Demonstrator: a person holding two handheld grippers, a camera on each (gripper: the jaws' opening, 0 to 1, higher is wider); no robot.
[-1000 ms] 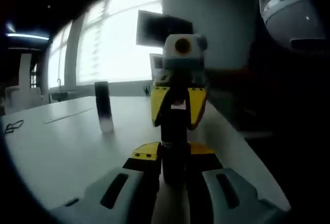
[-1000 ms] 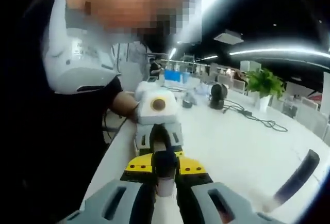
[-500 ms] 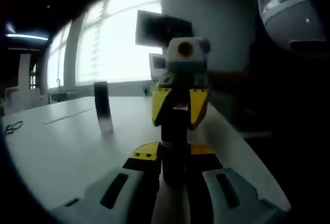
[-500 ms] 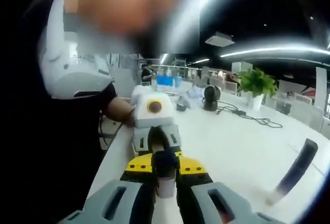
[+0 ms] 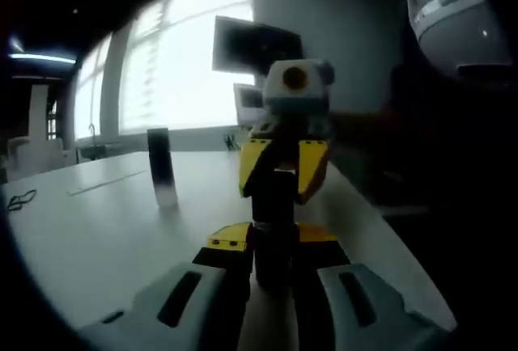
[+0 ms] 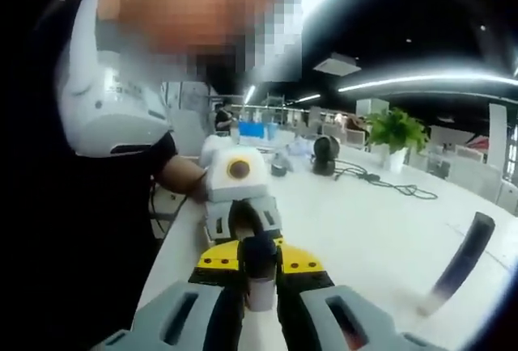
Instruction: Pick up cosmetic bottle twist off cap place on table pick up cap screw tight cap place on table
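**A:** What are the claws doing?

**B:** The left claw (image 5: pixel 273 246) and right claw (image 6: pixel 259 266) face each other nose to nose. Both are clamped on the same cosmetic bottle (image 6: pixel 259 294), one at each end, and hold it in the air just above the near part of the bench (image 5: pixel 97 222).

**A:** Which step is this?

**B:** My judgement is that it is a cap-turning step. One claw steadies the body while the other grips the cap end. I cannot tell which end carries the cap, or whether it is coming off or going on. The next move calls for one claw to roll about the bottle's long axis while the other holds firm, keeping both in line so the thread does not bind.

**A:** How much room is there?

**B:** The pale bench stretches far and to the left in the left gripper view, mostly bare. Its edge runs close on the right side, beside the person's dark torso (image 6: pixel 97 230), so setting things down is safer toward the left.

**A:** Anything in the way?

**B:** A second dark bottle (image 5: pixel 162 165) stands upright to the far left, well apart. A thin cable (image 6: pixel 396 189) lies far off across the bench.
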